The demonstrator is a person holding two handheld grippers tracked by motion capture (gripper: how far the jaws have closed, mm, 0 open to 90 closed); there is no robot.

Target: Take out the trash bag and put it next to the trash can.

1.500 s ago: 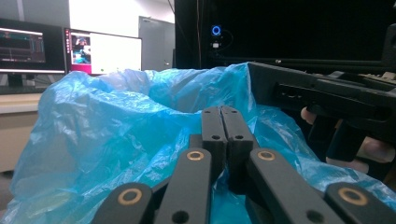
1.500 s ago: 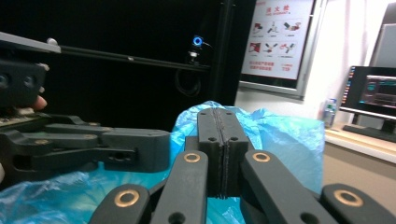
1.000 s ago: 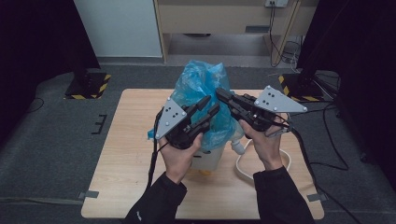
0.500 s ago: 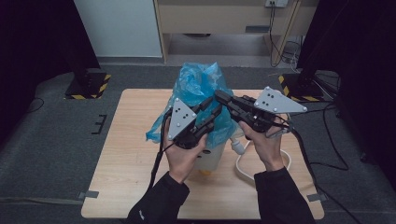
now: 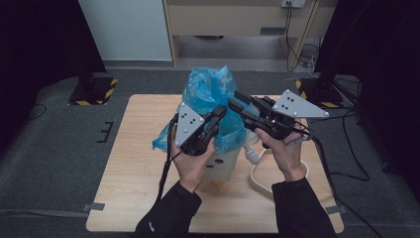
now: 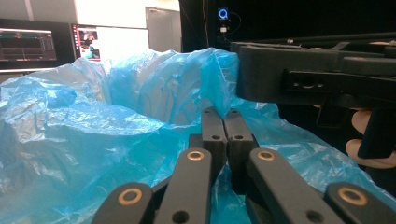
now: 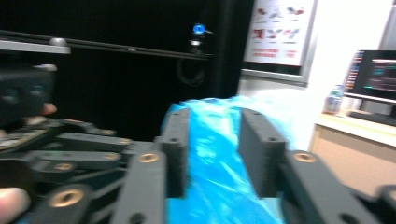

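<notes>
Your left claw (image 5: pixel 219 113) has just been closing, and in the left gripper view its two pads meet with a fold of the blue plastic bag (image 6: pixel 93 135) pinched between them, so it is now clenched on the film. Your right claw (image 5: pixel 233 102) has just been opening: in the right gripper view its pads (image 7: pixel 176 144) stand apart with the blue film between them but not pressed, so it has released. Compared with a second ago, the grip has passed from your right hand to your left. I read this as a re-grip while you spread the bag's mouth over the white bin (image 5: pixel 223 166), which stands mid-counter (image 5: pixel 124 163) beneath your hands.

The high view gives you the layout: bag bunched atop the bin, both claws meeting at its upper right edge, a white cord (image 5: pixel 257 171) lying beside the bin. The left gripper view alone shows the pinch itself and the bag's open hollow beyond. The right gripper view, blurred, confirms the gap between its pads.
</notes>
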